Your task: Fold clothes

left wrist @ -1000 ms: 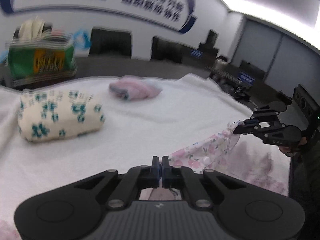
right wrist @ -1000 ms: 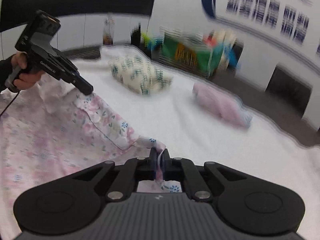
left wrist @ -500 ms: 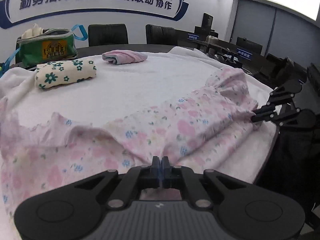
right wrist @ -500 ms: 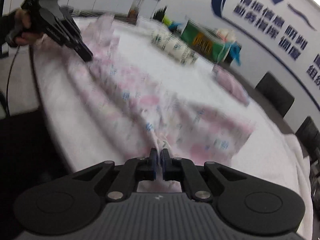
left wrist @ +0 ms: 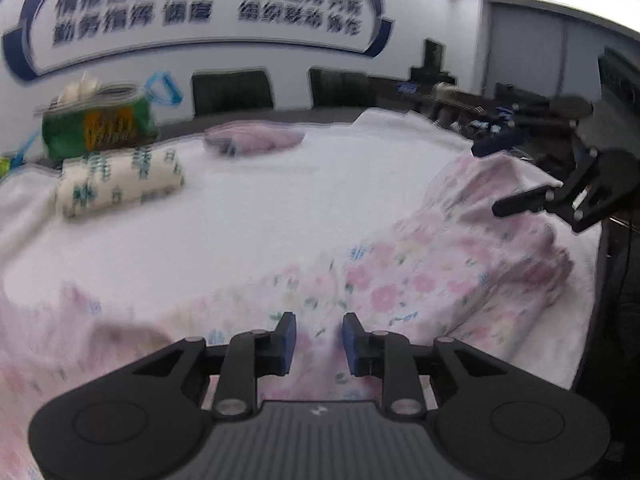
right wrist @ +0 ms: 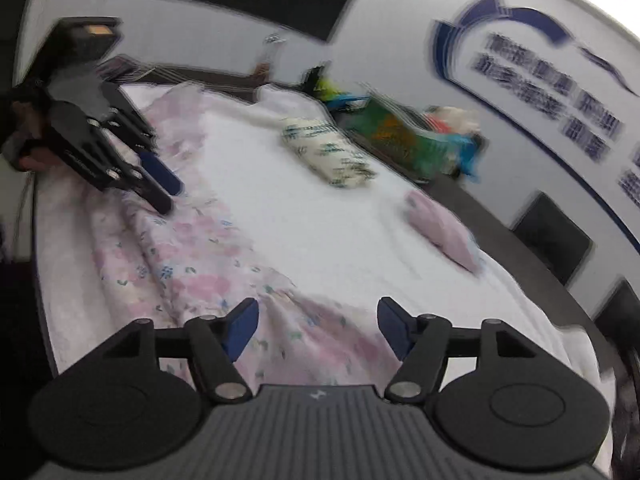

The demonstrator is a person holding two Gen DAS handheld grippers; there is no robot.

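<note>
The pink floral garment (left wrist: 432,280) lies in a long, rumpled band along the near edge of the worktop (left wrist: 248,224), which is covered by a white towel-like cloth, and both claws have just let it go. The left claw (left wrist: 319,342) has its jaws a little apart, having just been opening, with the floral cloth lying slack beneath and between them and neither pad pressing on it. The right claw (right wrist: 318,328) has also just been opening and now stands wide, the garment's end spread loose under it. In the left wrist view the right claw shows at the far right, above the other end of the garment. So the step in hand looks like the release after a fold or lay-down: the cloth is down but bunched and uneven, not yet a tidy bundle like the green-flowered folded cloth (left wrist: 120,184) and the pink folded piece (left wrist: 252,140) farther back, in front of a green bag (left wrist: 96,128). The next move probably calls for flattening the ridges, then finding two clean edges or corners to pinch for the next fold; heavy blur makes the garment's seams hard to pick out.
</note>
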